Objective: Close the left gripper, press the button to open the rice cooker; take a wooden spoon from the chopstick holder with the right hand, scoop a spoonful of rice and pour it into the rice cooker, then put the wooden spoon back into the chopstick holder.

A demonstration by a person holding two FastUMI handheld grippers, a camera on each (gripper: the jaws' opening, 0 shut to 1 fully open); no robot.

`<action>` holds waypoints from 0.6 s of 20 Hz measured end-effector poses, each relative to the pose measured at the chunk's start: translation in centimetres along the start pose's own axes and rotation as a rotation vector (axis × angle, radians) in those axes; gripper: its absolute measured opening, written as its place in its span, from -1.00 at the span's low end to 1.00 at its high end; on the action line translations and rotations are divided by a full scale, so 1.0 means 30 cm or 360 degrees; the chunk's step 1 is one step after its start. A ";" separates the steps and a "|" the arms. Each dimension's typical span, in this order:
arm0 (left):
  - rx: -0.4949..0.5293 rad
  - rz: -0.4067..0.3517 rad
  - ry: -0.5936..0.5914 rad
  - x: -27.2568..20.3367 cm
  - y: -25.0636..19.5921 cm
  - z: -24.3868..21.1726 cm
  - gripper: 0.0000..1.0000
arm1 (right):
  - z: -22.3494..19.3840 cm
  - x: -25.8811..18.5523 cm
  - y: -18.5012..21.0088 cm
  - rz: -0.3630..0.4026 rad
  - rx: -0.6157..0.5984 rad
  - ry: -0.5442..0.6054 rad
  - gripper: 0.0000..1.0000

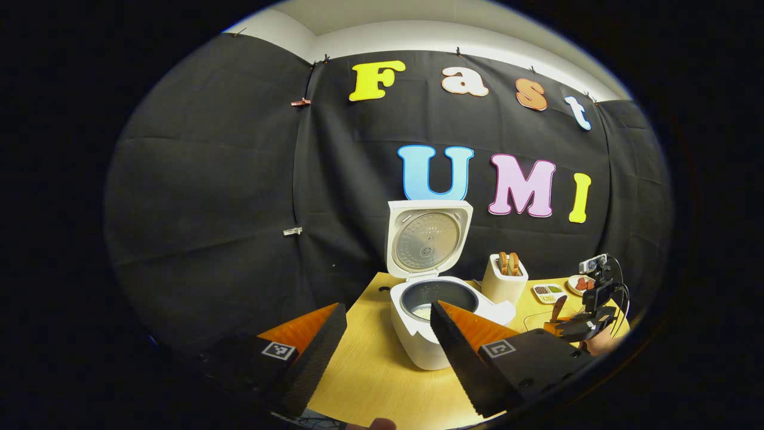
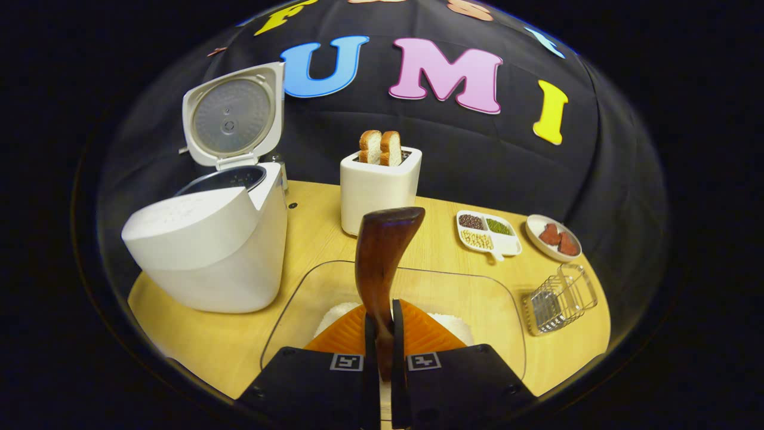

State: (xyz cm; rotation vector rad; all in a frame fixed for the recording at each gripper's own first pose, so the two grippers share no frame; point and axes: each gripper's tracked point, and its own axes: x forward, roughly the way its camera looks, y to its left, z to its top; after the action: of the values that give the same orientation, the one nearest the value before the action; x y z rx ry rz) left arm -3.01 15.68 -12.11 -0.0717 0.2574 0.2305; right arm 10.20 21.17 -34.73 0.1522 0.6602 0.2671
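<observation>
Gripping the wooden spoon (image 2: 382, 263) in my right hand-held gripper (image 2: 382, 334), both fingers clamped on its handle, bowl end up. It sits over the clear rice container (image 2: 495, 298), just right of the rice cooker (image 2: 209, 251). Rice cooker lid (image 2: 233, 113) is up, inner pot (image 1: 439, 297) exposed. My left hand-held gripper (image 1: 388, 325) is released, fingers spread wide, near the rice cooker's front. Wire chopstick holder (image 2: 558, 304) lies well right of the rice cooker on the tabletop (image 2: 310, 239). Toaster (image 2: 379, 191) is behind, right of the cooker.
</observation>
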 end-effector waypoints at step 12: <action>0.0083 0.0032 -0.0021 0.010 0.000 0.020 0.94 | -0.002 -0.023 -0.077 0.0231 0.1016 -0.0008 -0.77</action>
State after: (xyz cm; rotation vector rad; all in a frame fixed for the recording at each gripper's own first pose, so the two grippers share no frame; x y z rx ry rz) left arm -2.58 15.79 -11.61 -0.0161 0.2512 0.2439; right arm 10.10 18.77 -34.88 0.8138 0.7137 0.1868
